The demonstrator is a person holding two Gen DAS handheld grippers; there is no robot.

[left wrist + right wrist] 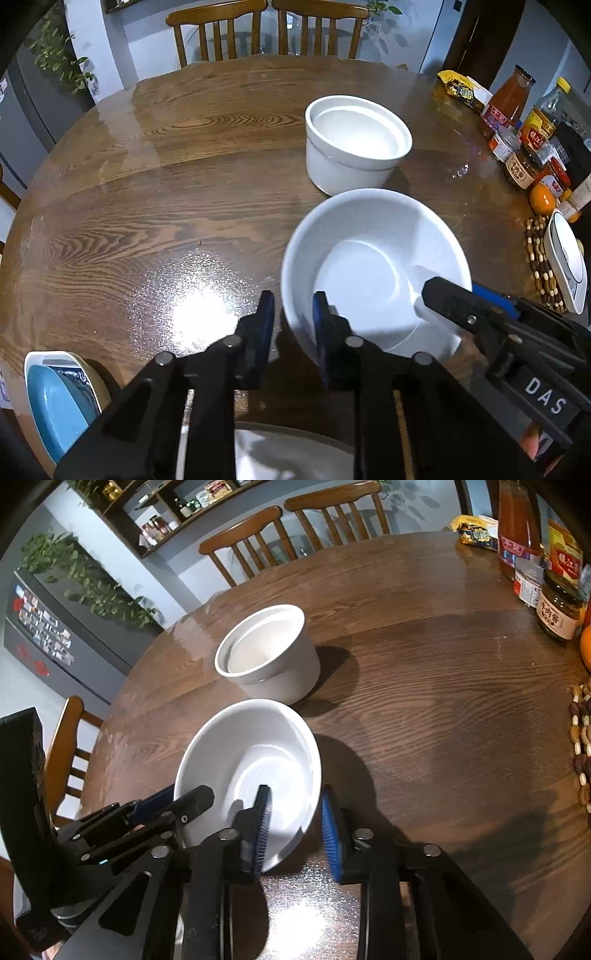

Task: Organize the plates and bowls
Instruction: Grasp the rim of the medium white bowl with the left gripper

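Note:
A wide white bowl [369, 266] [255, 760] sits tilted near the front of the round wooden table [166, 177]. My left gripper [293, 314] straddles its left rim, one pad outside and one inside, jaws apart with a gap to the rim. My right gripper [295, 819] straddles its right rim the same way, open; it also shows in the left wrist view [461, 299]. A taller white straight-sided bowl [354, 144] [267, 653] stands just behind. A blue dish in a white patterned dish [62, 402] lies at front left.
Sauce bottles and jars [517, 122] [554, 602], an orange [542, 198], a yellow snack pack [460, 90], a beaded trivet [541, 258] and a white scale [567, 258] crowd the table's right edge. Two wooden chairs [266, 29] stand behind. A white plate [295, 454] lies under my left gripper.

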